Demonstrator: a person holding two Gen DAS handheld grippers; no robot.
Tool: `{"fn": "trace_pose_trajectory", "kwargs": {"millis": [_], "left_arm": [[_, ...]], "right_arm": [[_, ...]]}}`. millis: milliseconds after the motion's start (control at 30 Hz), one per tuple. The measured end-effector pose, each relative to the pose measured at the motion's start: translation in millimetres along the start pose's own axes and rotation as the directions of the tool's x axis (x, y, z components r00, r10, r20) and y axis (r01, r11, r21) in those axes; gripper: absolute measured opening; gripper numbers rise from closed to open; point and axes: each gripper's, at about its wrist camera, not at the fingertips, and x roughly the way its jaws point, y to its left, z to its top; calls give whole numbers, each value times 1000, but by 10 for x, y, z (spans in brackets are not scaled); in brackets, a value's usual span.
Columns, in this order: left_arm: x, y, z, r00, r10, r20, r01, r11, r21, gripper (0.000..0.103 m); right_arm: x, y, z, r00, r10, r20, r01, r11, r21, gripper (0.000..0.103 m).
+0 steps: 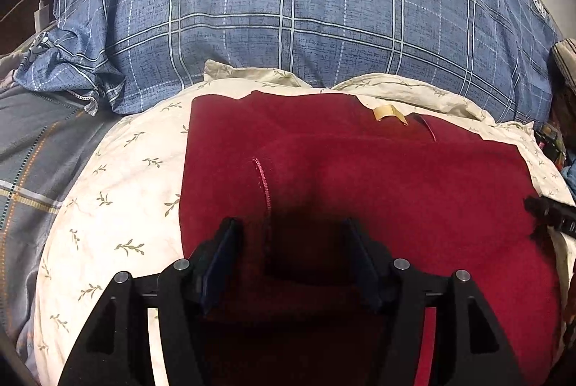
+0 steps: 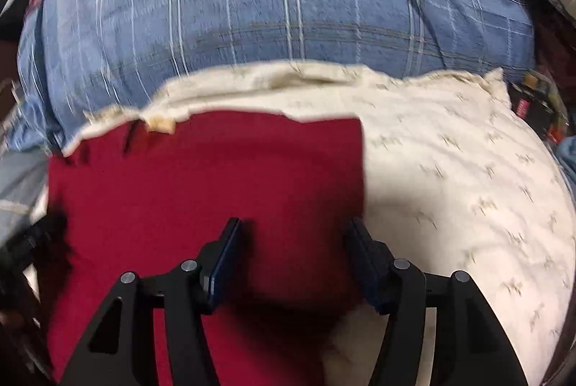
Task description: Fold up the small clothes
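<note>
A dark red garment (image 1: 360,177) lies folded on a cream pillow with a leaf print (image 1: 115,191). A tan label (image 1: 387,113) shows near its far edge and a stitched hem (image 1: 262,180) curves across the left part. My left gripper (image 1: 291,227) is open just above the near part of the garment, nothing between its fingers. In the right wrist view the garment (image 2: 201,177) fills the left half and the pillow (image 2: 468,191) the right. My right gripper (image 2: 293,227) is open over the garment's right edge. The right gripper's tip (image 1: 550,213) shows at the left view's right edge.
A blue plaid duvet (image 1: 288,8) bulges behind the pillow. A grey striped blanket (image 1: 32,162) lies to the left. A white charger with cable (image 1: 39,15) sits at the far left. Dark clutter (image 2: 540,105) sits beyond the pillow's right corner.
</note>
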Motion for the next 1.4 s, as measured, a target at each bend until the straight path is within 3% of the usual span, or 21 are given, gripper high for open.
{"fn": "trace_pose_trajectory", "kwargs": {"millis": [33,167,267,433,700,833,1033,1400], "left_arm": [[-11,-4,-8,1000,6,0,-6,1000,1,61],[-180,-3,-83,1000,26,-1,-26,1000,11,61],[-360,48,-169,1000,15,-17,-15,1000,-4,64],[-610,144,-307,1000,18,-26,-19,999,-43,67],[-776,318,-439,998,37,-51,-43,992,-117,67],[-900,332,-545,998,45,-54,-51,993,-110,67],[-1014,285,-750,994,66,-90,-72,995,-74,67],[-1174,240,-901,992,57,-112,-66,995,-73,67]], "right_arm": [[27,-37,-38,1000,8,-17,-7,1000,14,69],[-112,-173,-128,996,87,-17,-84,990,113,69],[-301,-143,-269,994,112,9,-112,990,85,69],[-442,-202,-490,988,156,-21,-154,986,65,70],[-521,-249,-481,984,176,8,-176,978,112,70],[-585,-100,-557,978,208,-18,-206,977,61,70],[-655,-54,-846,975,211,-67,-209,977,28,73],[-820,-138,-1247,970,231,-80,-228,973,41,73]]}}
